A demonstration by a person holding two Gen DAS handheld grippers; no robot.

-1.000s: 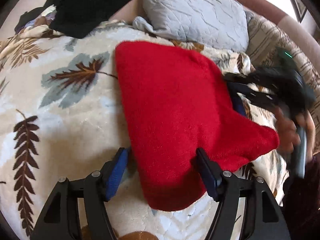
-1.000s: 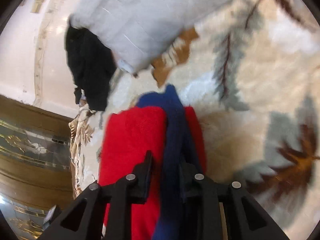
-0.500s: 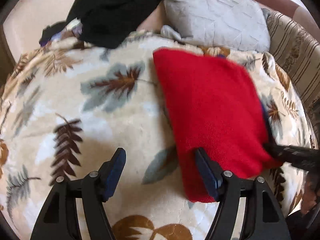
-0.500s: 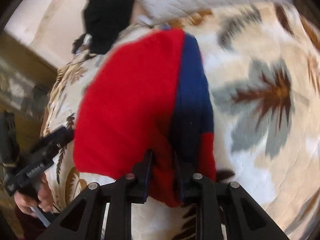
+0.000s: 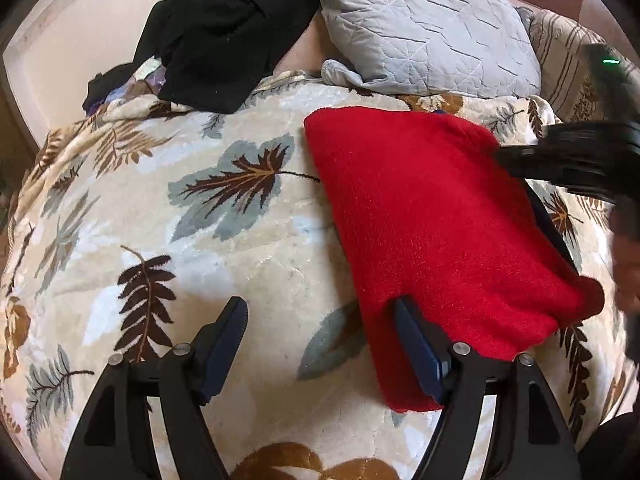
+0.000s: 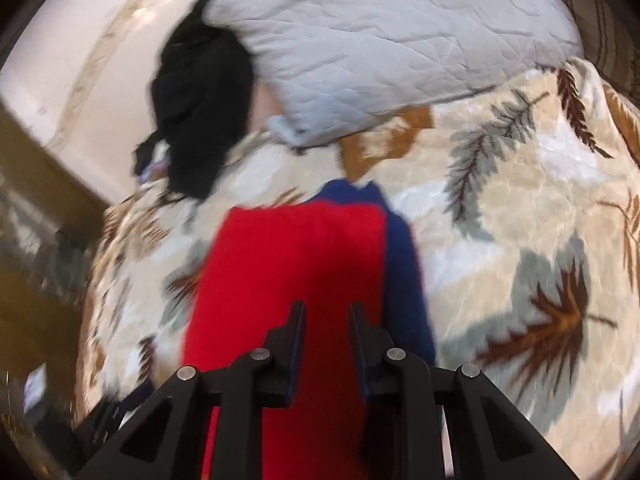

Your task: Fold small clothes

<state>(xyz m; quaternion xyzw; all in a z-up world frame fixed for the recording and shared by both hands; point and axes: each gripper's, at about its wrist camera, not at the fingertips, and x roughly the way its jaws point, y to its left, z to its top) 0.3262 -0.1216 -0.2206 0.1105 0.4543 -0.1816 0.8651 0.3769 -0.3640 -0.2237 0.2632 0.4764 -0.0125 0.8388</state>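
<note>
A red knitted garment (image 5: 432,232) lies folded on the leaf-patterned blanket (image 5: 200,260), with a dark blue layer (image 6: 404,264) showing along its right side. My left gripper (image 5: 320,308) is low at the garment's near left edge and its jaws are opening. Only blanket lies between them, and the right finger (image 5: 416,344) rests over the red hem. My right gripper (image 6: 327,312) hovers over the red garment (image 6: 288,264) with its jaws close together and red cloth showing in the narrow gap. Blur hides whether the pads pinch it. In the left wrist view the right gripper (image 5: 508,158) reaches in from the right.
A grey quilted pillow (image 5: 420,28) lies at the back of the bed, with a heap of black clothes (image 5: 224,32) to its left. Striped upholstery (image 5: 560,52) rises at the back right. A person's hand (image 5: 626,264) is at the right edge. Bare blanket spreads to the garment's left.
My right gripper has left the garment's near right corner and moved up along its right side. My left gripper has shifted left, from straddling the red hem to mostly over the blanket.
</note>
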